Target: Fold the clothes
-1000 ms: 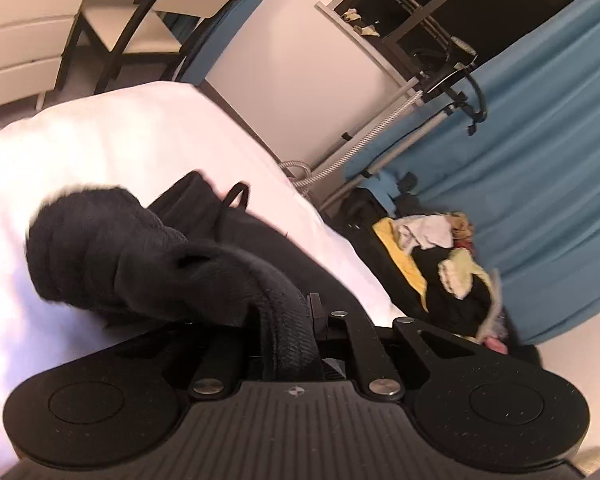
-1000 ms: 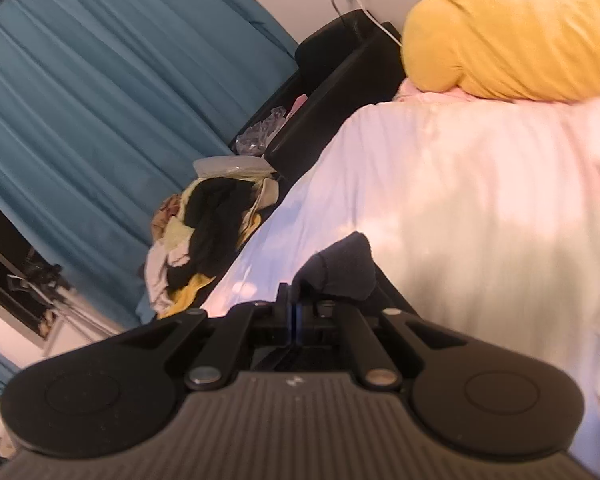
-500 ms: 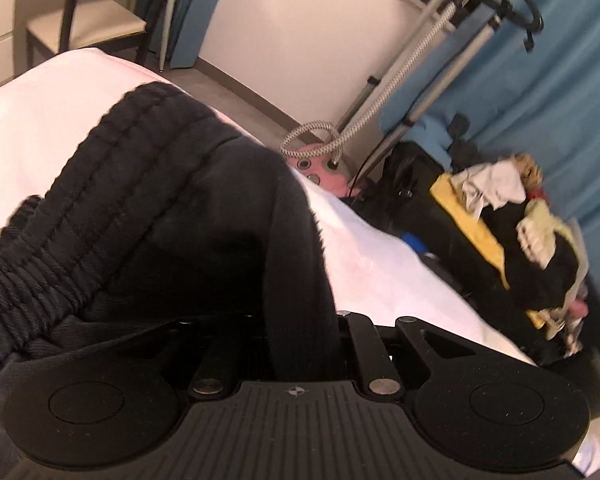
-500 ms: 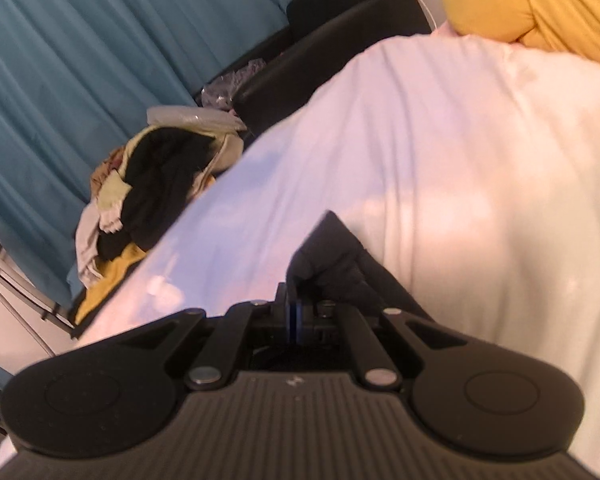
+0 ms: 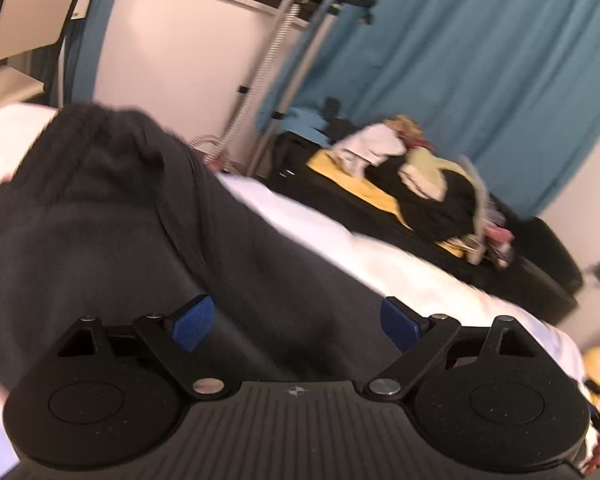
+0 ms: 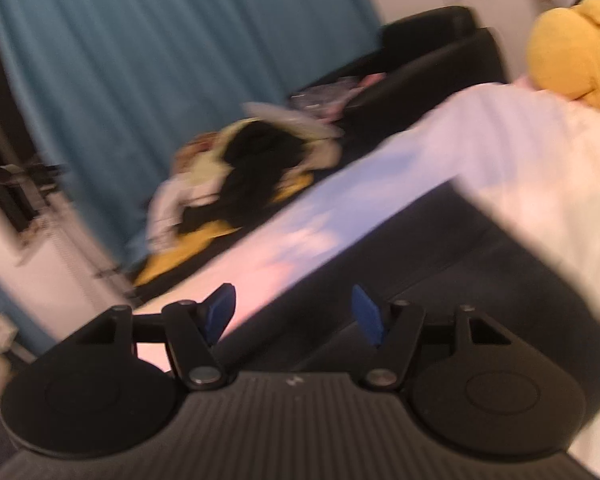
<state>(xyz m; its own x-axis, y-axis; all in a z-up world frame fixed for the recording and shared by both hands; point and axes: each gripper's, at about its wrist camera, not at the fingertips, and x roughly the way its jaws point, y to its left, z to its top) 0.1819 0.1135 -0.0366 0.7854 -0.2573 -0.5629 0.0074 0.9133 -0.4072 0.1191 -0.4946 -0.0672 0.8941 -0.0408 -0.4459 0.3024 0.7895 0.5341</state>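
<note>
While letting go: I am opening both the left tool [image 5: 296, 322] and right tool [image 6: 294, 312], nothing pinched.
Garment: the dark garment [image 5: 112, 220] is lying on the bed [image 5: 400, 256].
Remaining: laundry pile [image 5: 424, 184] is waiting unfolded.

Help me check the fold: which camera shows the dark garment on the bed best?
The left wrist view: the dark garment fills most of the frame, creases visible, lying on the white bed. The right wrist view shows only one flat, blurred end of it.
</note>
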